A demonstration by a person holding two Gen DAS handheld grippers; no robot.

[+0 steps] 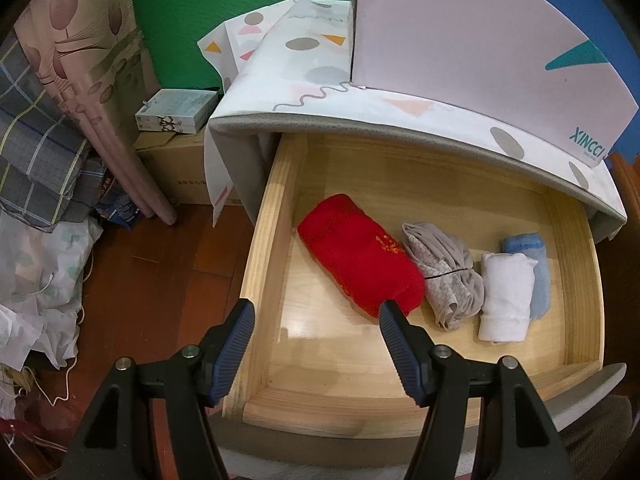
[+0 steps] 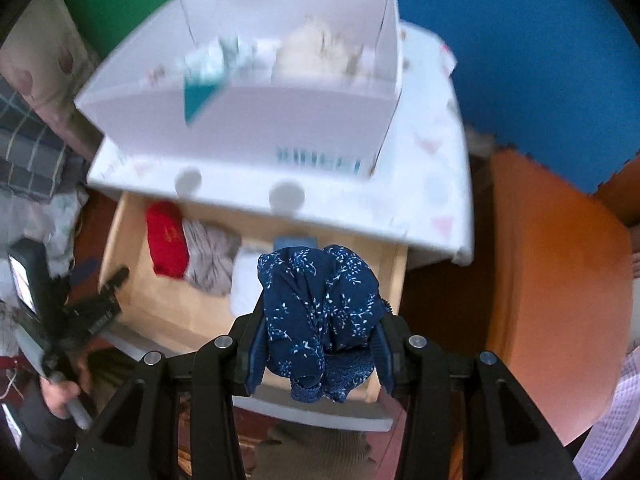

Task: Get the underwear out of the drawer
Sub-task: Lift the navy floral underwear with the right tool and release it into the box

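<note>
Right fingers around navy underwear

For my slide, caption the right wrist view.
Right gripper lifts navy floral underwear above the open drawer.

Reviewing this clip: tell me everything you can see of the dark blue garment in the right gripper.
The dark blue garment is soft fabric with a small white sprig print and a lace-like trim along its lower edge. It is bunched into a crumpled bundle, clamped between the right gripper's ribbed blue pads, its top bulging above them and the trim hanging below. It hangs above the open wooden drawer, touching nothing but the pads as far as the view shows. Its full shape cannot be told.
</note>
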